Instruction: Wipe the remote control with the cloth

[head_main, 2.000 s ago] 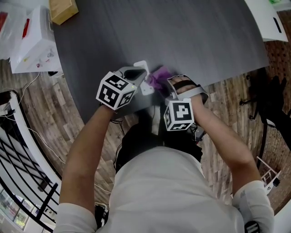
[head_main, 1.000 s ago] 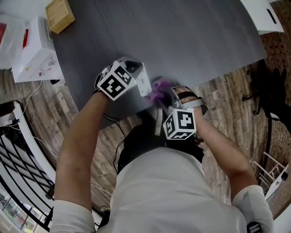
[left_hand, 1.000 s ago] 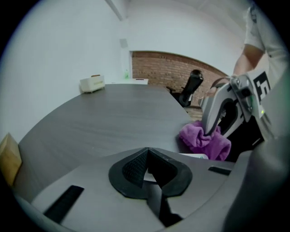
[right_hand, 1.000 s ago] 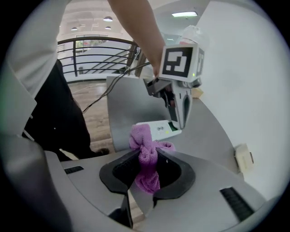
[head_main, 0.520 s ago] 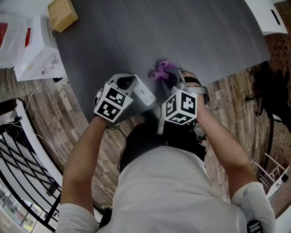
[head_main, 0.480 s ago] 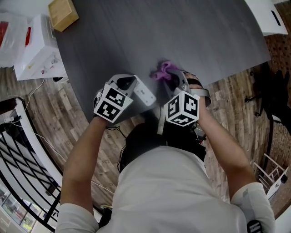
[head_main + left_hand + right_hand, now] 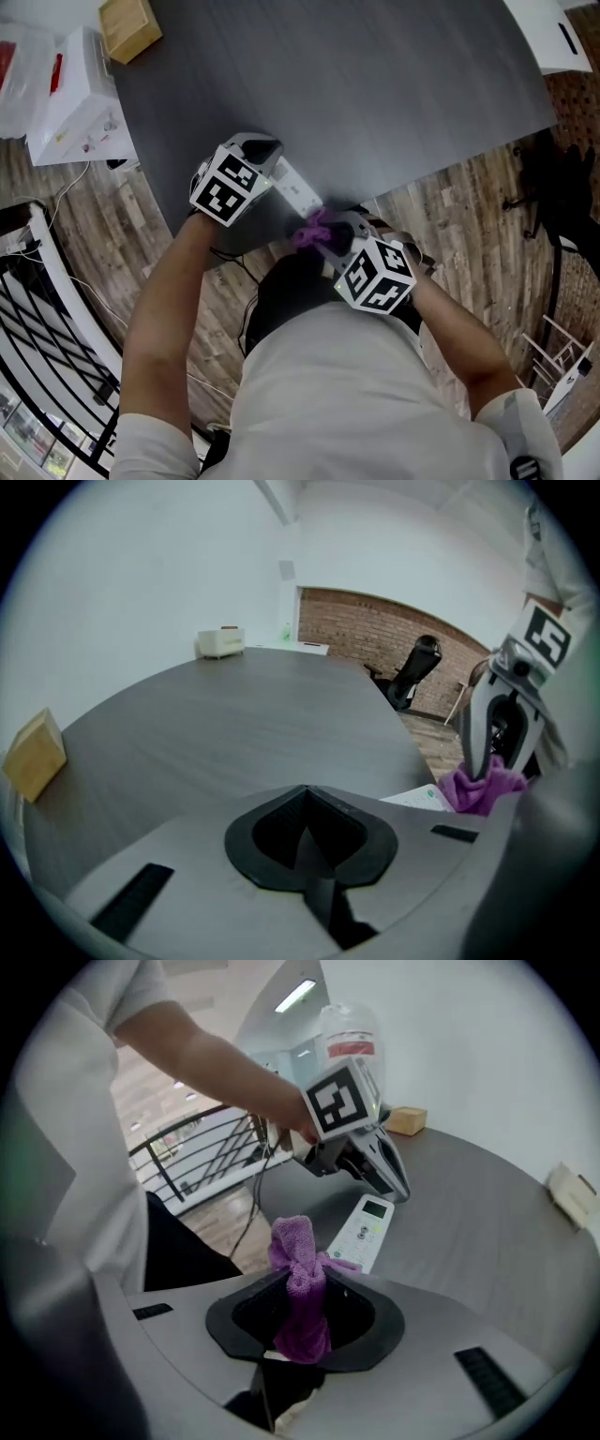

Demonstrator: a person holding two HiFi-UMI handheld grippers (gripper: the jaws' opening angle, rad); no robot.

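The white remote control (image 7: 300,194) lies over the near edge of the dark table (image 7: 375,84). Its far end is under my left gripper (image 7: 277,169), whose jaws are shut on it. In the right gripper view the left gripper (image 7: 392,1185) pins the remote's (image 7: 364,1232) display end. My right gripper (image 7: 328,234) is shut on a bunched purple cloth (image 7: 312,230), which touches the remote's near end. The cloth (image 7: 298,1269) sticks up from between the right jaws. In the left gripper view only a corner of the remote (image 7: 417,799) shows, with the cloth (image 7: 483,789) and right gripper (image 7: 497,752) beside it.
A wooden box (image 7: 127,23) sits at the table's far left corner. A white box (image 7: 70,103) stands on the floor beside it. A black railing (image 7: 37,309) runs at the left. An office chair (image 7: 412,672) stands beyond the table's right edge.
My right gripper has swung with the cloth from the remote's far right side back toward the person, to its near end. The left gripper and the remote shifted a little.
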